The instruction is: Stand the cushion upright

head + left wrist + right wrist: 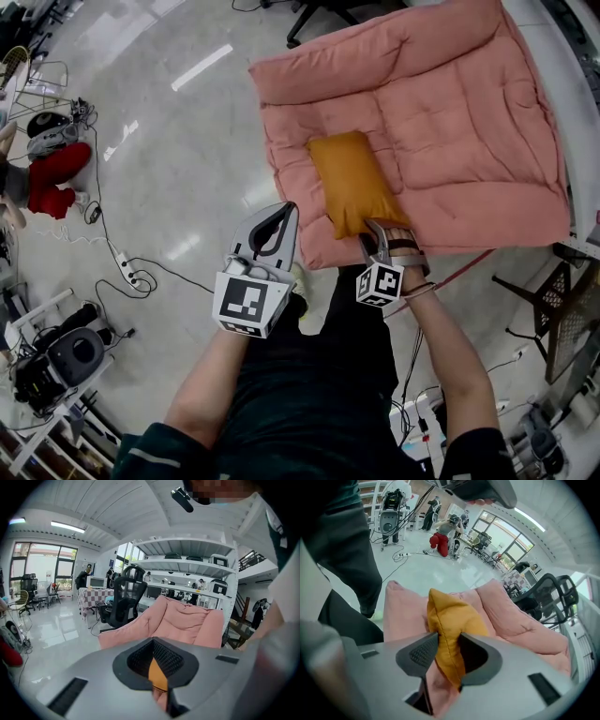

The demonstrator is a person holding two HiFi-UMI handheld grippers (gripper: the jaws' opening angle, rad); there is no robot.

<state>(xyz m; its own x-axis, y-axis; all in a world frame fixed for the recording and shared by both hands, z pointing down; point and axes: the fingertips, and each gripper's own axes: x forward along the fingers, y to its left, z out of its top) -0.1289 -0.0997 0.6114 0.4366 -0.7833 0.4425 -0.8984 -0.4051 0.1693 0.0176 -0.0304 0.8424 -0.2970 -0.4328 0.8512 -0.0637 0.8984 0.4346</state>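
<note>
The orange cushion (352, 183) is seen on the pink quilted floor seat (469, 141), near the seat's front edge, with its far end against the quilted padding. Whether it stands fully upright or leans cannot be judged from above. In the right gripper view it is shown edge-on, with its seam running toward the camera.

The right gripper (382, 234) is pointed steeply down at the cushion's near corner. Its fingers (423, 652) are held apart with that corner between them. One pad is touched by the fabric, while a dark gap is left on the other side, so no squeeze is seen.

The left gripper (281, 214) is held over the glossy pale floor (169, 141), just beside the seat's front corner and apart from the cushion. Its fingers are closed tip to tip with nothing between them. Through the hollow behind the tips only a strip of orange and pink is glimpsed.

A marker cube (248, 302) is carried on the left gripper and a second marker cube (380, 284) on the right one. A black office chair (126, 597) is seen behind the seat, and a power strip (127, 267) with its cable lies on the floor to the left.
</note>
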